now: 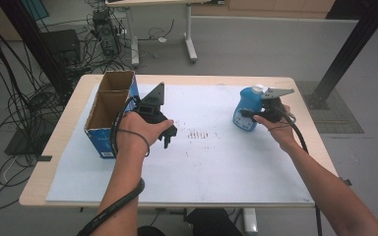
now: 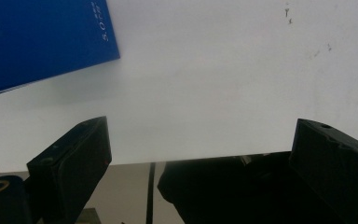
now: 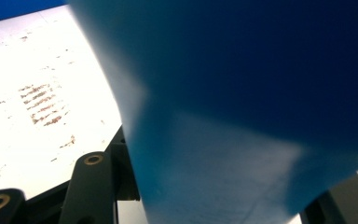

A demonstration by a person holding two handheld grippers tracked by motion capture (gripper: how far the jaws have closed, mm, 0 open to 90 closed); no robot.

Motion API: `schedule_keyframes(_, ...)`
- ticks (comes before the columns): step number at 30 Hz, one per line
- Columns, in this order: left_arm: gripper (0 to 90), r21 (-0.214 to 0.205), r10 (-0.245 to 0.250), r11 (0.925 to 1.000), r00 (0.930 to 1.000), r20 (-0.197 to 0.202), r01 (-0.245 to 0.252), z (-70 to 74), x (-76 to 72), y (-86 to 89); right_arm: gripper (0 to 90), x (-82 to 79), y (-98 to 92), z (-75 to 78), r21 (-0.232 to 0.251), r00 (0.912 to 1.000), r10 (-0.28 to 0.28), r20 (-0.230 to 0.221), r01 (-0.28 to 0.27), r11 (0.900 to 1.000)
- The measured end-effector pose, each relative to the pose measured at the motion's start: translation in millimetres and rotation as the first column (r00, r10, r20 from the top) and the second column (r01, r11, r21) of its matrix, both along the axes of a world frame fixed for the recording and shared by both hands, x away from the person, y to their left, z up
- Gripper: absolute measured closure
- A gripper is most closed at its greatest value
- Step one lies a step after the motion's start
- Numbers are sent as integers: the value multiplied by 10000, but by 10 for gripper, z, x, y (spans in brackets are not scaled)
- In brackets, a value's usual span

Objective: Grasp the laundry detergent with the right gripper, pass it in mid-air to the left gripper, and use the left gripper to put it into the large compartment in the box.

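right hand-held gripper (image 1: 250, 114): clenched on blue bottle (image 1: 246, 111), upright on bench (image 1: 236, 167) | left hand-held gripper (image 1: 170, 137): released, nothing between jaws, near cardboard box (image 1: 109, 110)

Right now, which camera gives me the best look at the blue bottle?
The high view: the whole blue bottle stands in the right gripper. The right gripper view has just a blurred blue wall of it.

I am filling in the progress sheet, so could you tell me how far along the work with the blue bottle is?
Done: the right claw is shut on the blue bottle, which stands at the mat's right. In hand: that grip. Left, probably: carrying it to the open cardboard box; the left claw hangs open beside the box.
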State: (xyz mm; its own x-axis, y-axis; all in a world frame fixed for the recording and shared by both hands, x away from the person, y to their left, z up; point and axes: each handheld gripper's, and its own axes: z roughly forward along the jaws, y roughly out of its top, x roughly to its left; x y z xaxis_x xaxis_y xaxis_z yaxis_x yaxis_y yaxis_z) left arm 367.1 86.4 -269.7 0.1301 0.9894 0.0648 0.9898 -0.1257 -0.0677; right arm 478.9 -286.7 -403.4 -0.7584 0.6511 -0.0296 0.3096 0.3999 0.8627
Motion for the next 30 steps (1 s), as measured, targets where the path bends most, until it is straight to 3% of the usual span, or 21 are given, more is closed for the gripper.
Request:
schedule_keyframes(19, 58, 296, -186, 9994, 9998, -59, 188, 55, 25, -93, 437, 10, -11, 3, 14, 9999, 106, -18, -106, 9999)
schedule_keyframes(30, 58, 268, -206, 9994, 9998, 1, 206, 72, 37, -118, 437, 10, -14, 3, 22, 9999, 133, -20, -133, 9999)
